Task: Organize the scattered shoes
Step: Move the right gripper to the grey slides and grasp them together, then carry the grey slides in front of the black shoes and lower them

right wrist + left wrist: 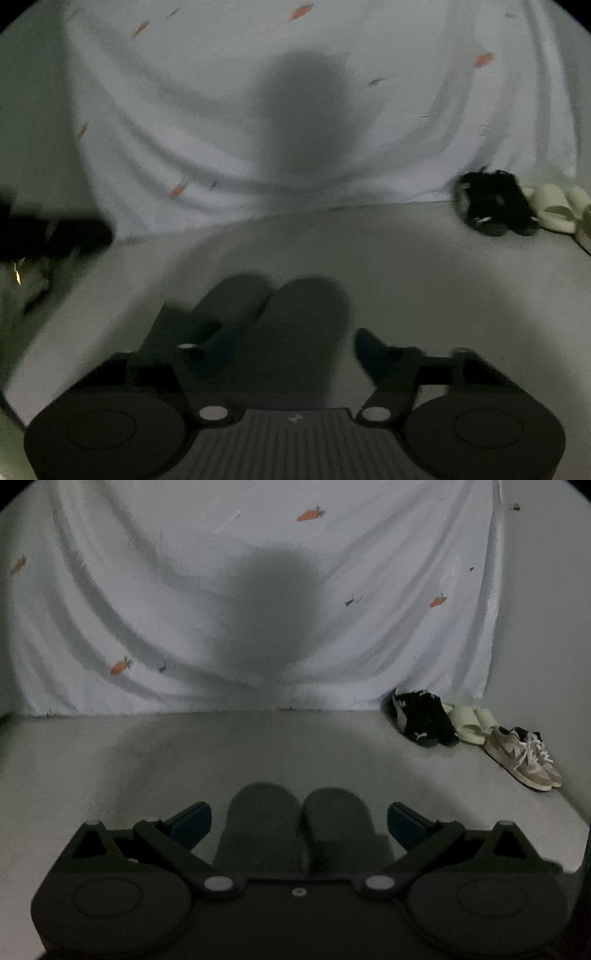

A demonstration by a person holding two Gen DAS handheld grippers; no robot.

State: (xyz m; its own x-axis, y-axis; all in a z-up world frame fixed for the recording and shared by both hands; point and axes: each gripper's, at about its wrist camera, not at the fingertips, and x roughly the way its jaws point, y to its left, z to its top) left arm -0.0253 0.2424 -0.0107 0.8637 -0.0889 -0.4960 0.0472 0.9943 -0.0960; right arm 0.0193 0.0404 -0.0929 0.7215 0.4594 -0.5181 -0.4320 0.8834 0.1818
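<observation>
Dark slides (299, 827) paired on floor between wide jaws of left gripper (299, 821); right gripper (284, 350) likewise spread, empty. Black sneakers (424, 718), pale slides (471, 725), tan sneakers (522, 758) lined beyond dark slides, against sheet (258, 590). Judged: pickup pending; next, close on dark slides.

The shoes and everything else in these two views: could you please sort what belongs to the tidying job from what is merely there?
Belongs to the job:
- dark slippers
- black sneakers
- pale green slides
- beige sneakers
- left hand-held gripper, open
- right hand-held gripper, open

Merely there:
- carrot-print sheet
- floor
</observation>
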